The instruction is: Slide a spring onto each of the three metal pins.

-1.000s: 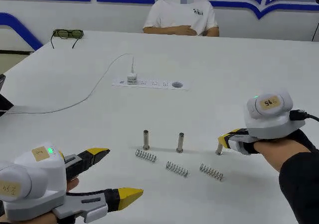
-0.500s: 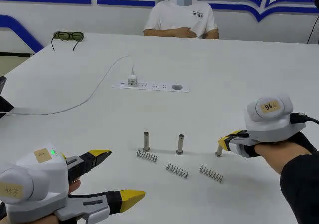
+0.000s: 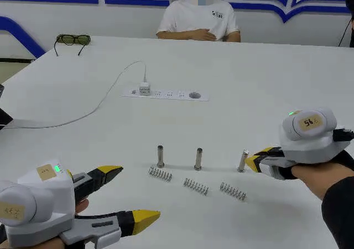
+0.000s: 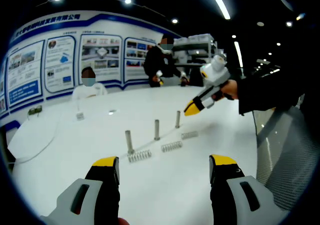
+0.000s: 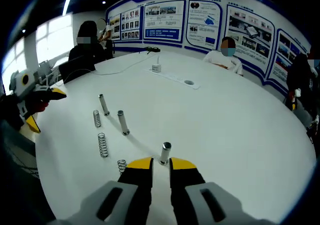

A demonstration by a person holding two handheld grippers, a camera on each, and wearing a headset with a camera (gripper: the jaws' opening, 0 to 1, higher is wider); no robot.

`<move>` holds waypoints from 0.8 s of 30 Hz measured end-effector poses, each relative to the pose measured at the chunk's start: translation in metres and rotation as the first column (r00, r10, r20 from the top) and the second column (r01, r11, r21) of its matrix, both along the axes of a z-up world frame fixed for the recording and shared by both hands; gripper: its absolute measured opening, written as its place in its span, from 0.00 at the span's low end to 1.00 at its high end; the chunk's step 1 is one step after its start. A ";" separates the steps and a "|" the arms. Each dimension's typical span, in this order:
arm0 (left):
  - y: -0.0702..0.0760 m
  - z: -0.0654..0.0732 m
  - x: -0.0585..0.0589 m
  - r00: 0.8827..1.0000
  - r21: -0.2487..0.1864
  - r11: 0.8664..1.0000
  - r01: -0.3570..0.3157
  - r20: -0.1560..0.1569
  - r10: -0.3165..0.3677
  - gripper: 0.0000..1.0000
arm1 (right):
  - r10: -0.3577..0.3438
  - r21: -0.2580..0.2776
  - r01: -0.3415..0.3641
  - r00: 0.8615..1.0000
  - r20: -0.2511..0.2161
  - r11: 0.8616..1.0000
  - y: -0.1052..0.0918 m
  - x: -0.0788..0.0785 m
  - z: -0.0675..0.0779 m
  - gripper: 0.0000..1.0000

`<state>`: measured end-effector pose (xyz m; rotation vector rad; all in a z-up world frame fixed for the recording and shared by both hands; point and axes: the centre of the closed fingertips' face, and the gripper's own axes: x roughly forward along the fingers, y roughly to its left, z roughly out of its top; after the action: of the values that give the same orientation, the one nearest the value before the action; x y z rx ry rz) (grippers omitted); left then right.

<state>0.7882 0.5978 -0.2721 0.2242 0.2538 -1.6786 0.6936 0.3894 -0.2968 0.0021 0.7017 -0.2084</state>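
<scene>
Upright grey metal pins, three, in a row on the white counter (image 3: 265,77): left pin (image 3: 160,156), middle pin (image 3: 198,158), right pin (image 3: 243,161), the last slightly tilted. Coiled wire springs, three, lying loose just in front of them: left spring (image 3: 160,174), middle spring (image 3: 196,186), right spring (image 3: 233,191).

My left tool (image 3: 133,193): wide open, empty, near the left spring. My right tool (image 3: 251,163): nearly closed at the right pin's base; I cannot tell whether it grips.

Beyond: white power strip (image 3: 166,93), dark glasses (image 3: 73,39), seated person (image 3: 199,16).

Bright, even overhead light — sharp centres, fisheye-bent edges.
</scene>
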 end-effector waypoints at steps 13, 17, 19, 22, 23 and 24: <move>0.000 0.001 -0.001 1.000 0.001 1.000 0.001 0.001 -0.001 0.75 | 0.176 0.055 -0.174 0.983 -0.044 0.983 0.044 0.012 -0.011 0.14; 0.001 0.000 -0.001 1.000 0.003 1.000 -0.003 0.000 0.003 0.75 | 0.218 0.061 -0.214 0.973 -0.068 0.975 0.053 0.017 -0.018 0.14; 0.002 -0.001 -0.001 1.000 0.004 1.000 -0.005 -0.001 0.005 0.75 | 0.239 0.065 -0.233 0.967 -0.087 0.970 0.057 0.018 -0.022 0.14; 0.003 -0.001 -0.001 1.000 0.006 1.000 -0.007 -0.003 0.007 0.75 | 0.254 0.064 -0.249 0.961 -0.109 0.966 0.058 0.020 -0.028 0.14; 0.003 -0.001 -0.001 1.000 0.006 1.000 -0.007 -0.003 0.007 0.75 | 0.260 0.067 -0.254 0.959 -0.114 0.965 0.059 0.020 -0.030 0.14; 0.003 -0.001 -0.002 1.000 0.006 1.000 -0.007 -0.005 0.007 0.75 | 0.265 0.068 -0.258 0.957 -0.119 0.964 0.060 0.021 -0.032 0.14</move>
<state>0.7866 0.6006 -0.2734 0.2237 0.2632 -1.6713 0.7144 0.4493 -0.3286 -0.0549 0.8264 0.0650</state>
